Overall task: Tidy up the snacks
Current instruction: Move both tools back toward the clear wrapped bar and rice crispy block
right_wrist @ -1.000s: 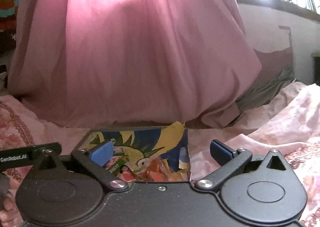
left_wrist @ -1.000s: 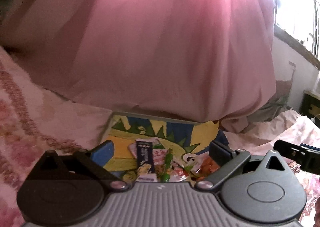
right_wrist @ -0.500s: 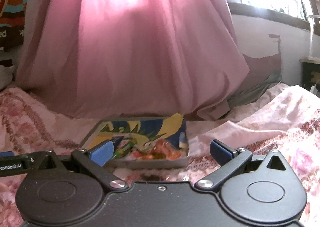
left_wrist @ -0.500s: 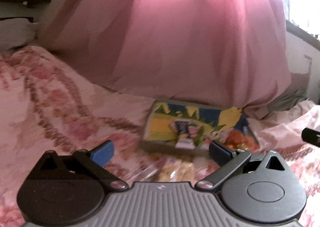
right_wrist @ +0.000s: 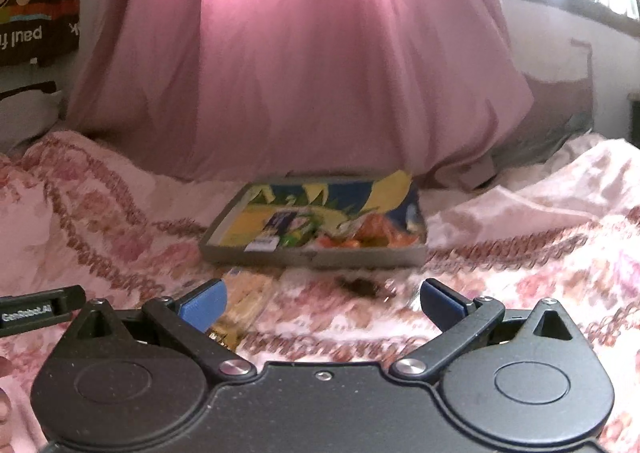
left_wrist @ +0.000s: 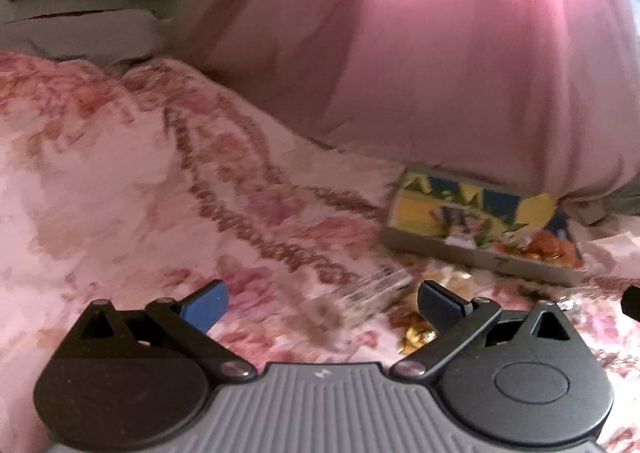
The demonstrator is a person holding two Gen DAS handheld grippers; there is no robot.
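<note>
Both the left gripper (left_wrist: 322, 303) and right gripper (right_wrist: 323, 301) hang released and empty over the pink floral bedspread (right_wrist: 520, 253), loose wrapped snacks (left_wrist: 416, 333) lying just beyond their blue fingertips (right_wrist: 202, 303), the shallow colourful snack tray (right_wrist: 312, 257) farther off below the pink curtain (right_wrist: 320, 73)

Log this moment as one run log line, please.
left hand-held gripper: open, empty | right hand-held gripper: open, empty | snack box: on floral bedspread, holds packets | loose snacks: on bedspread

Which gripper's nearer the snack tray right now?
Right, slightly. Right gripper faces the tray head-on; from the left gripper the tray lies farther, off right.
</note>
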